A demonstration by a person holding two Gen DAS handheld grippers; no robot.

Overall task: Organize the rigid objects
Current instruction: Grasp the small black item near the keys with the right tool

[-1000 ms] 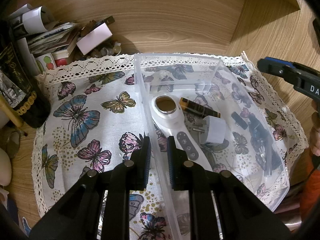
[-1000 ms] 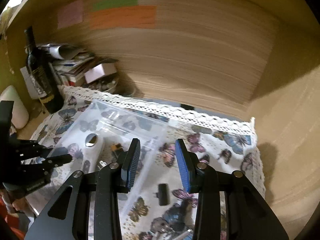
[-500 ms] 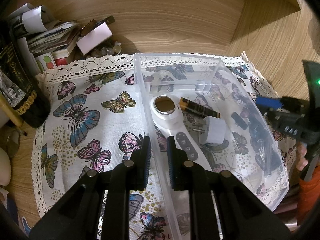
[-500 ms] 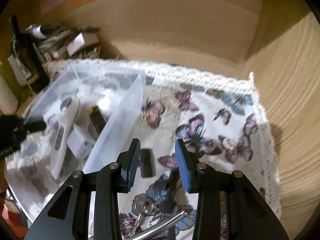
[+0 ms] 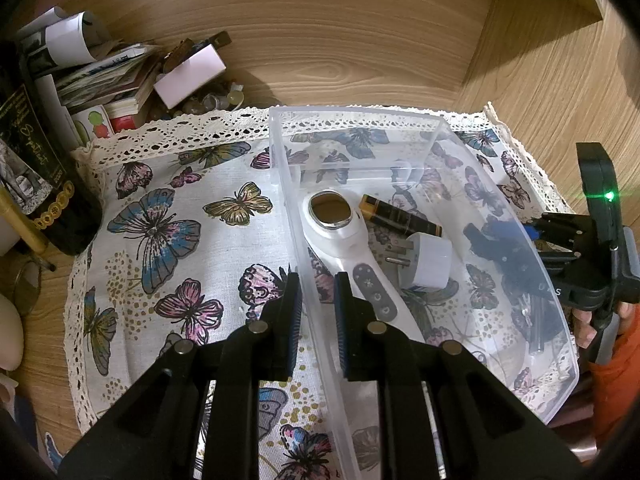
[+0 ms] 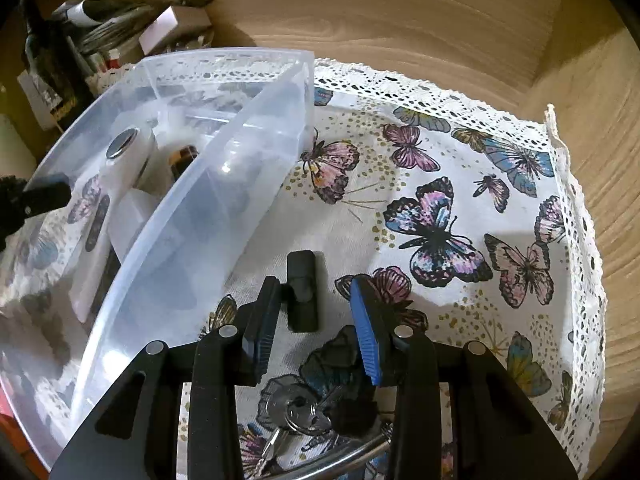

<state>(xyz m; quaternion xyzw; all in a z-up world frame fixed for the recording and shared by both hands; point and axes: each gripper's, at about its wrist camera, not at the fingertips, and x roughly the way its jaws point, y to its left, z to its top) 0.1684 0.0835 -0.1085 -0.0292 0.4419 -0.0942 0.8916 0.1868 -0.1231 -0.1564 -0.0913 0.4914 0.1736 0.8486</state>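
Right wrist — open gripper (image 6: 314, 322) over black piece (image 6: 303, 290)

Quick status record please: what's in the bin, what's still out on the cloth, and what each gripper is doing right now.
bin: clear plastic bin on the butterfly cloth
in bin: white handheld device, battery, white plug
still on cloth: small black block, keys
left gripper: fingers either side of the bin's left wall, gap narrow
right gripper: open, over the black block, nothing held
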